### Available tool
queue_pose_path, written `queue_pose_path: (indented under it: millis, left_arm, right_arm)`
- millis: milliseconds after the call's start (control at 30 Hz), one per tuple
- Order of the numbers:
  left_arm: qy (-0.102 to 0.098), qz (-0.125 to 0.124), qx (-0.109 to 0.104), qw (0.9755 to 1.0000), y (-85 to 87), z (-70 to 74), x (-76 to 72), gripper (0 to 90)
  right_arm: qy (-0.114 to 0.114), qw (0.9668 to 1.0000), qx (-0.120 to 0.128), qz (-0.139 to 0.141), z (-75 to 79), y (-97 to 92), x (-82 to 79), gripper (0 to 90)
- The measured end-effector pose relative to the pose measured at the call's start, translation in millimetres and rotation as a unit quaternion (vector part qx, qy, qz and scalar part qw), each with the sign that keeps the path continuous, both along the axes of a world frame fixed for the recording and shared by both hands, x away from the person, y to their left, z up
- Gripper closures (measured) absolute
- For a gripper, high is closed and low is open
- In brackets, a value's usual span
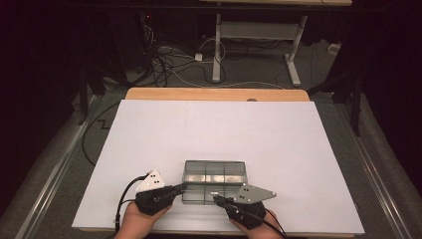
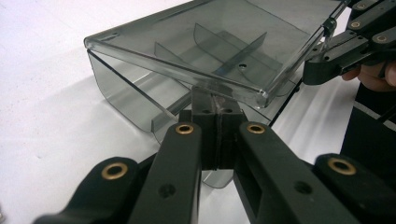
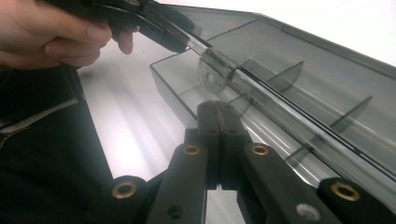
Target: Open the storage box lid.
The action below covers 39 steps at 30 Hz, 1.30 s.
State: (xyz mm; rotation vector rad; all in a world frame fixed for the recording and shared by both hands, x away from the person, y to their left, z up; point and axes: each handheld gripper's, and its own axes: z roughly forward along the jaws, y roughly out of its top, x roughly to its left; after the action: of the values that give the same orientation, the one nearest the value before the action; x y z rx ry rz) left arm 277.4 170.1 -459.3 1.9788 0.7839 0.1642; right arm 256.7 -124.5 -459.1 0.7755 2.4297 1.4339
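Smoked clear plastic organiser box (image 1: 214, 181) sits at the near middle of the white sheet (image 1: 214, 134), just ahead of your hands. Thin dividers (image 2: 219, 49) split its inside into compartments; what's in them I can't tell. The hinged lid (image 2: 205, 42) is up off the base, tilted, with a gap open along the near side in the left gripper view.

Your left gripper (image 1: 181, 188) is at the box's near left corner. In the left gripper view its jaws stand pressed together with no gap, tips right under the lid's front edge and touching it. Whether any lid edge is pinched between them, I can't tell.

Your right gripper (image 1: 215, 197) is at the near right part of the box. In the right gripper view its jaws are also closed flat against each other, tips right up against the box's near edge beneath the raised lid.

Both grippers are near each other, one either side of the box front. The sheet covers a wooden table (image 1: 216, 94); its far edge shows bare. Beyond that: floor cables (image 1: 164, 62) and a desk frame (image 1: 259, 45).
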Motion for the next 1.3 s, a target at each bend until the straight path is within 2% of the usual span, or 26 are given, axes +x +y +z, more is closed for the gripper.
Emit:
queue_pose_path:
  millis: [333, 667, 800, 1200, 1300]
  left_arm:
    - [-0.005, -0.007, -0.001, 1.0, -3.0, 1.7, 5.6, 87.5]
    - [-0.008, -0.008, -0.003, 0.9999, -4.3, 2.1, 8.1, 87.4]
    - [-0.008, -0.009, -0.001, 0.9999, -4.7, 2.0, 8.0, 87.4]
    - [-0.008, -0.011, 0.0, 0.9999, -5.1, 1.0, 9.2, 87.4]
    - [-0.003, -0.011, -0.011, 0.9999, -5.2, 1.2, 10.5, 87.5]
  right_arm:
    - [-0.006, 0.9992, 0.006, -0.039, 3.1, -17.9, -3.7, 90.0]
    - [-0.017, 0.9981, 0.0, -0.059, 4.1, -37.7, -6.3, 90.0]
    - [-0.021, 0.9972, 0.005, -0.072, 5.8, -50.3, -7.0, 90.0]
    - [-0.017, 0.993, 0.0, -0.117, 0.7, -80.3, 6.5, 90.0]
    - [-0.015, 0.9919, -0.002, -0.126, -0.7, -84.1, 10.9, 90.0]
